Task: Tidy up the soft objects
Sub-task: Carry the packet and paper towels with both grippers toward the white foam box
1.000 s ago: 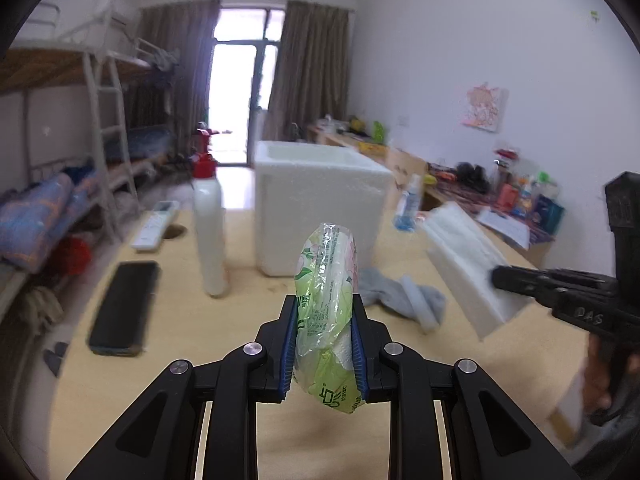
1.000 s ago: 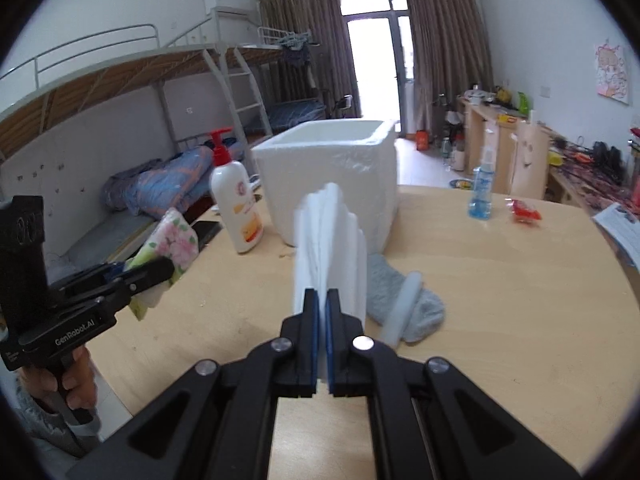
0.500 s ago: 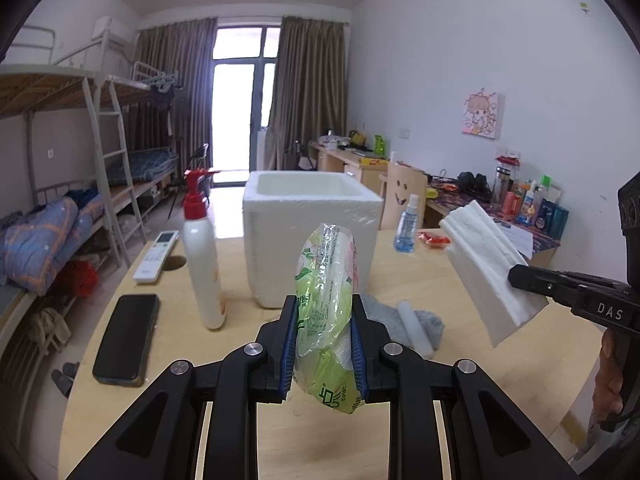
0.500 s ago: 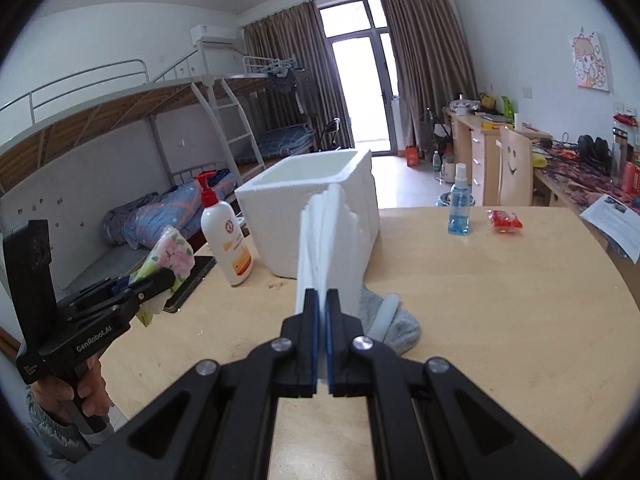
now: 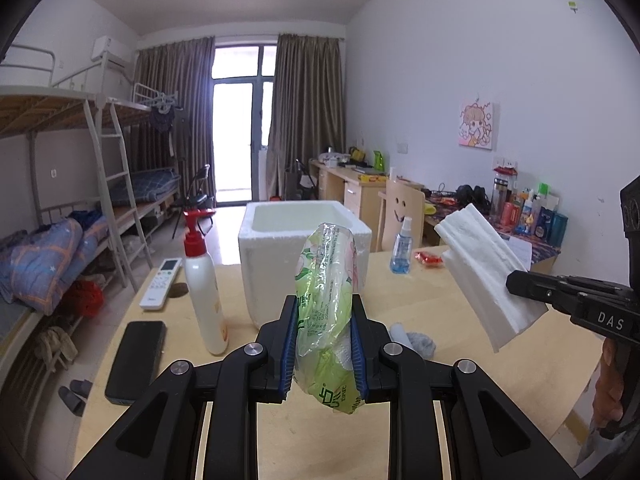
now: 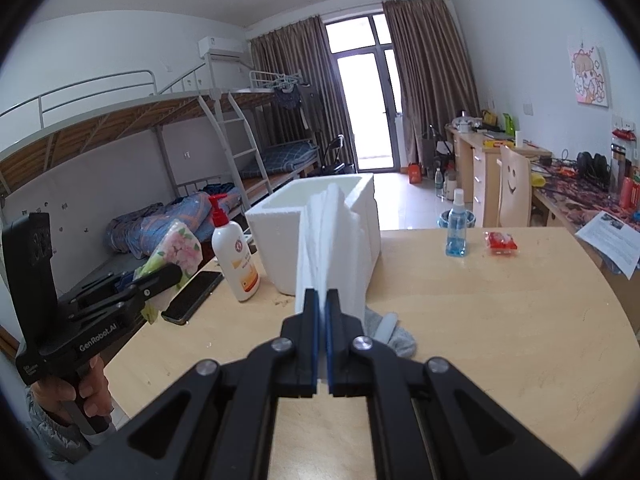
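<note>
Change: both loads had been raised higher above the tabletop (image 5: 420, 292).
Left gripper (image 5: 323, 350): clamped on tissue pack (image 5: 326, 304).
Right gripper (image 6: 322, 346): pinched on folded white cloth (image 6: 332, 248), carried clear for the foam box (image 6: 320, 216).

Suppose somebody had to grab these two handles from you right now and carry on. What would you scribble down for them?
Left gripper: shut on the green tissue pack, held up off the table.
Right gripper: shut on the white folded wipes, also in the air.
Foam box: stands open-topped just behind both loads; nothing soft is visible in it, though its floor is hidden.
Grey sock: lies on the table in front of the box.
Done: both items picked up.
Left: probably drop both in the box, then fetch the sock.
</note>
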Tool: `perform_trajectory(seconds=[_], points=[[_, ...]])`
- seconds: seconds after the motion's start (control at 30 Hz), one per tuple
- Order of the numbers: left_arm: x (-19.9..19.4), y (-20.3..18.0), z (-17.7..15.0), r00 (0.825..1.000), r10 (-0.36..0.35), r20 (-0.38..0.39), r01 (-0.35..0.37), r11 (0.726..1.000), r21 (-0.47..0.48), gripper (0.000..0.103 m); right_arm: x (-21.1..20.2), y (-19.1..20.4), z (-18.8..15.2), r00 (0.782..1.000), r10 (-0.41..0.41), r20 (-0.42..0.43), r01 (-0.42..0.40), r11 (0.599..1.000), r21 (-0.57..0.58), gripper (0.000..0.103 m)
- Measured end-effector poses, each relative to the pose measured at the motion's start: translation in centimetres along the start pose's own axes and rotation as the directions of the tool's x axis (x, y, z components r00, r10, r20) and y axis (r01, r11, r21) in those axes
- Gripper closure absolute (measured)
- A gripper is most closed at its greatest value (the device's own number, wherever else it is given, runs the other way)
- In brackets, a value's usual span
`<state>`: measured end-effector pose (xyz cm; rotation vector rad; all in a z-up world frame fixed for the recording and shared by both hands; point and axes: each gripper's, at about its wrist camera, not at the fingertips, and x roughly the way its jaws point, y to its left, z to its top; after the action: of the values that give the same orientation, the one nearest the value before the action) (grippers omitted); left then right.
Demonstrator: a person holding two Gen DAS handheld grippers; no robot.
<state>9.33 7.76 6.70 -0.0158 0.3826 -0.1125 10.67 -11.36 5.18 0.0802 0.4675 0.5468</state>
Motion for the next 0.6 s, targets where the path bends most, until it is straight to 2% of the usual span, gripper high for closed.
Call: perform_trajectory(seconds=[0.6], points=[[-1.2, 0.1, 2.9, 0.998, 0.024, 0.063, -0.025, 1.000, 0.008, 0.078, -1.5, 0.9, 2.5, 0.997, -0.020, 0.071, 0.023, 0.999, -0.038, 0.098]])
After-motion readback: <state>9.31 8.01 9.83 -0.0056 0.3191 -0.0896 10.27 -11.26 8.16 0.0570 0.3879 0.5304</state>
